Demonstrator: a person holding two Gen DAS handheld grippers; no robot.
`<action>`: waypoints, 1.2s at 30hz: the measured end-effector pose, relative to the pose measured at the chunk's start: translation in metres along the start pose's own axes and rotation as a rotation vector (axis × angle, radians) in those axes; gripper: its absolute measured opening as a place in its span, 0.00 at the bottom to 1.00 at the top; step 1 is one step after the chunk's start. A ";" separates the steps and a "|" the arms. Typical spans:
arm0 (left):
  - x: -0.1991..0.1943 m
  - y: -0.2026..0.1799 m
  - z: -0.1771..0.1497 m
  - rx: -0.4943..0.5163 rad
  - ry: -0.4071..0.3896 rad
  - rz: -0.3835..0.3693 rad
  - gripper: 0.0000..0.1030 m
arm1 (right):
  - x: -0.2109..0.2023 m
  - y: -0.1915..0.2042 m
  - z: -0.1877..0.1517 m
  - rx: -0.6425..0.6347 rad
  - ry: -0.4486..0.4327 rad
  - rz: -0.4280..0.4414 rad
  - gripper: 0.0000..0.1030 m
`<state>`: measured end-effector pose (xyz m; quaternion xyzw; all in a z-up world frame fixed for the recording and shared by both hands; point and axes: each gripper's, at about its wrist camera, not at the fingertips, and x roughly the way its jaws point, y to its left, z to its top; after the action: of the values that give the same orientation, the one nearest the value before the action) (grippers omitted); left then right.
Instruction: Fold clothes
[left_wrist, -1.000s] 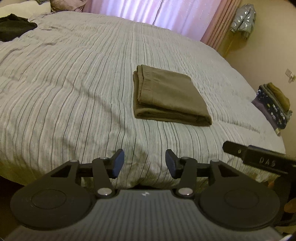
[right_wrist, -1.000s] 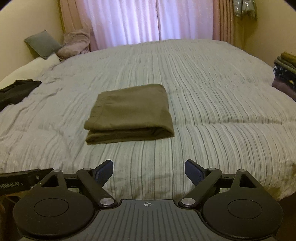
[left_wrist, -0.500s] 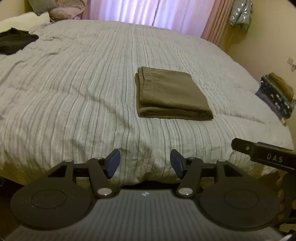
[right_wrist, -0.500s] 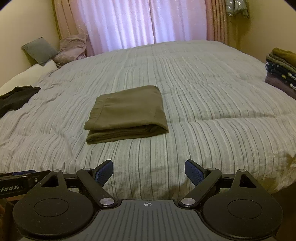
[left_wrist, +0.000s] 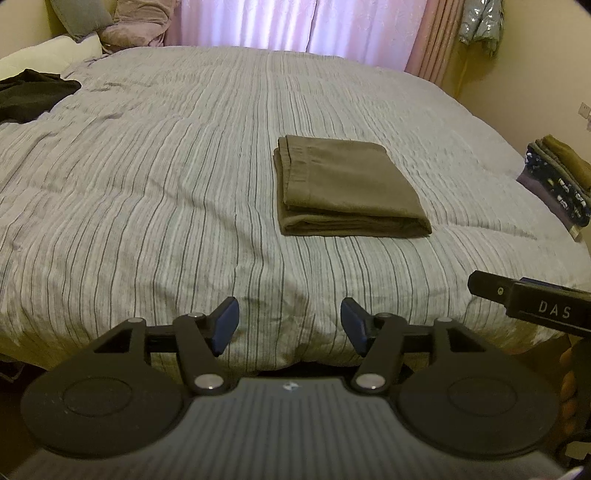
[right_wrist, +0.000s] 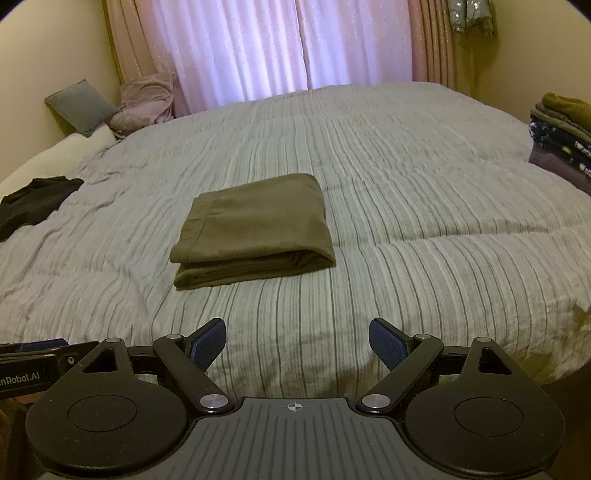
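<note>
My left tongs (left_wrist: 290, 321) stand wide with nothing between them, hanging over the near edge of the bed (left_wrist: 147, 177). A folded olive garment (left_wrist: 347, 188) lies flat on the striped cover. A black garment (left_wrist: 29, 92) sits far left; a stack of folded clothes (left_wrist: 561, 177) at right.

The left gripper (left_wrist: 290, 325) sits low in its frame, jaws wide apart and empty — the right gripper (right_wrist: 297, 345) likewise, with fingers (left_wrist: 570, 384) at the lower right edge.
</note>
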<state>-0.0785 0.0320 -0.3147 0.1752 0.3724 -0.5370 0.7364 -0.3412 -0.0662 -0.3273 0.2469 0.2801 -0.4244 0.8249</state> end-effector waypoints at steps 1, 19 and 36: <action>0.002 -0.001 0.000 0.003 0.003 0.001 0.55 | 0.001 -0.001 0.000 0.003 0.003 0.002 0.85; 0.075 0.057 0.052 -0.329 0.003 -0.310 0.55 | 0.059 -0.075 0.021 0.261 0.056 0.193 0.85; 0.236 0.098 0.124 -0.472 0.119 -0.502 0.53 | 0.175 -0.160 0.089 0.498 0.089 0.525 0.85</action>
<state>0.0907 -0.1700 -0.4209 -0.0661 0.5601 -0.5893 0.5785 -0.3682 -0.3044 -0.4078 0.5219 0.1310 -0.2422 0.8074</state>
